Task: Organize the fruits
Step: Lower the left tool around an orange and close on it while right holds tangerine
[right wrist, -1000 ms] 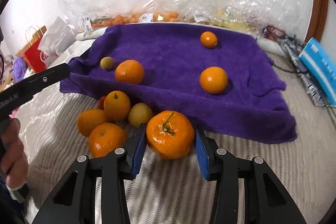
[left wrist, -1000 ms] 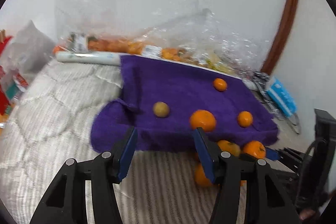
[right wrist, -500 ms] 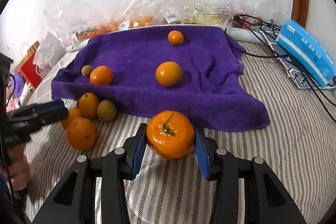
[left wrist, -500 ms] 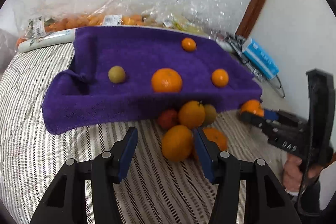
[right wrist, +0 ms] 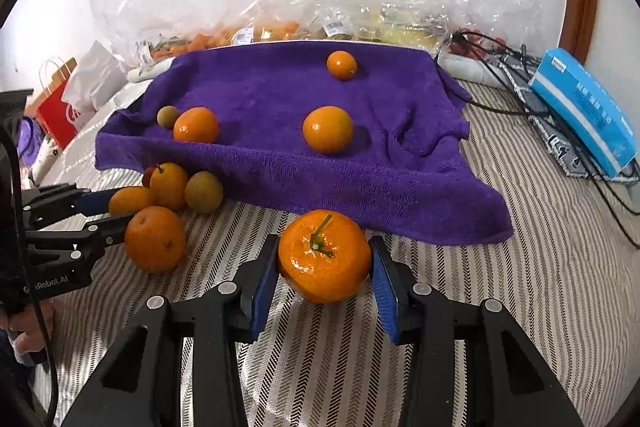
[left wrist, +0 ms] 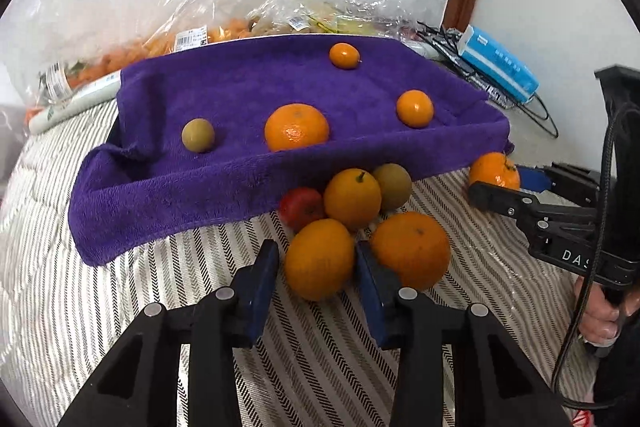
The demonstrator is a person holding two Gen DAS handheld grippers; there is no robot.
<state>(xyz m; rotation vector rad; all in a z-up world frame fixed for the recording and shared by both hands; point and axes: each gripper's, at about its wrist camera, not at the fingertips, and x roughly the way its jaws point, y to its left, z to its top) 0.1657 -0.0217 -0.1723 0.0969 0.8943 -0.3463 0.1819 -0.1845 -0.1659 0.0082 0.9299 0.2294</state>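
The rumpled purple terry towel [left wrist: 248, 107] spreads ahead of both tools, its near hem draping onto the striped bedcover [right wrist: 520, 287], which lies bare off to the right. Four fruits sit on the towel; five cluster at its hem. The left gripper [left wrist: 316, 263] brackets a smooth orange citrus [left wrist: 319, 259], pads not visibly pressing. The right gripper [right wrist: 324, 263] clasps a stemmed glossy mandarin [right wrist: 323, 255]. Only the right view shows the red paper bag [right wrist: 60, 111].

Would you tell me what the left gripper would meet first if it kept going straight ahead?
Most likely the orange sitting between the open left gripper fingers on the striped bedcover; depth is hard to judge.
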